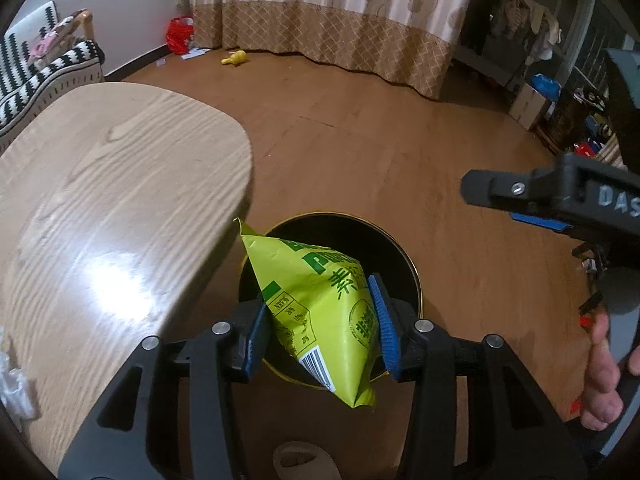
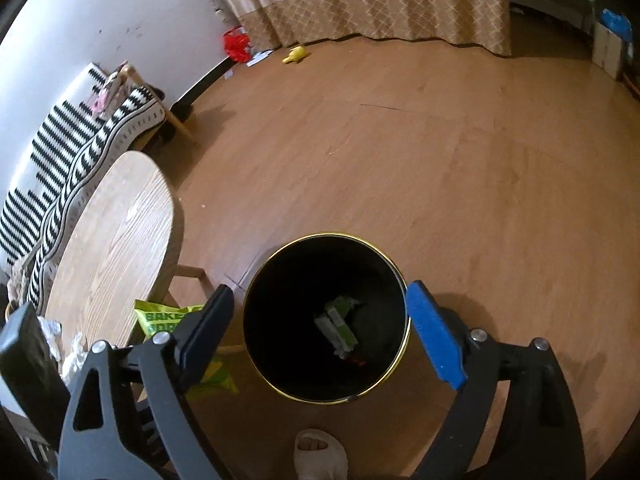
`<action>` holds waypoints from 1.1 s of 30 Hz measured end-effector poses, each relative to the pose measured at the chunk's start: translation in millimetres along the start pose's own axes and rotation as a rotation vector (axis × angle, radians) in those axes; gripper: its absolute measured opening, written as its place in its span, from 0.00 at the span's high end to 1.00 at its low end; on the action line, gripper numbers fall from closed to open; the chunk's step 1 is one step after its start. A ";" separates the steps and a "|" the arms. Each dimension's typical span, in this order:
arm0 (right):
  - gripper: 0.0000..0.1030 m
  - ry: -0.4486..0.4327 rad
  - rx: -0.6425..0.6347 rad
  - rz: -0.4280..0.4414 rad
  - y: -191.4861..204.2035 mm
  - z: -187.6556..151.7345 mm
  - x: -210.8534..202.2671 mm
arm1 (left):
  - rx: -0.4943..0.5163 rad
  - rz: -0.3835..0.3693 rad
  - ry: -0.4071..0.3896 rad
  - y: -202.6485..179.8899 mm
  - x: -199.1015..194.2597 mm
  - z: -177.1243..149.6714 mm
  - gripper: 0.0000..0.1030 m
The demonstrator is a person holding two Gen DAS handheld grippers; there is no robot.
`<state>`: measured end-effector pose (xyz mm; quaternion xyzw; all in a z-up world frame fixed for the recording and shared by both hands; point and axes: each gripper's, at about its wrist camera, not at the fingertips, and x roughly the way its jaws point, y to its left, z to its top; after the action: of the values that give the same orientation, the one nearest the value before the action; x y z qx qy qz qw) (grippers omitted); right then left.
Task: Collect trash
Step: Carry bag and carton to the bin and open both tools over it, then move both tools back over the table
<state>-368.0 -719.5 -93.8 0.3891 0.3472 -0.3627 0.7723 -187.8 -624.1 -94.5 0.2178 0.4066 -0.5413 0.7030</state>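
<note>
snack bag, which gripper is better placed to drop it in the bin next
Left. The left gripper is shut on the green snack bag, holding it over the black bin. The right gripper is open and holds nothing, though it hangs above the bin too.

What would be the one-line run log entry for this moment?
left claw: shut on snack bag | over trash can | right claw: open, empty | bag not released
</note>
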 end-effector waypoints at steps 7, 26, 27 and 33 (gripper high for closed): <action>0.16 -0.024 0.016 0.001 -5.4 2.2 -6.1 | 0.000 -0.023 -0.010 -4.3 10.4 5.9 0.31; 0.13 -0.034 -0.108 0.104 65.7 -1.5 -13.1 | -0.093 0.091 -0.169 59.7 -116.2 -14.7 0.07; 0.13 -0.036 -0.134 0.118 80.7 -3.9 -14.1 | -0.116 0.123 -0.178 75.1 -129.3 -20.1 0.07; 0.13 -0.023 -0.307 0.194 180.3 -29.9 -15.0 | -0.266 0.283 -0.229 165.1 -202.3 -61.2 0.07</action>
<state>-233.2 -611.4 -32.3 0.2940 0.3502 -0.2335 0.8581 -70.4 -407.6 11.6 0.1152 0.3572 -0.4000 0.8362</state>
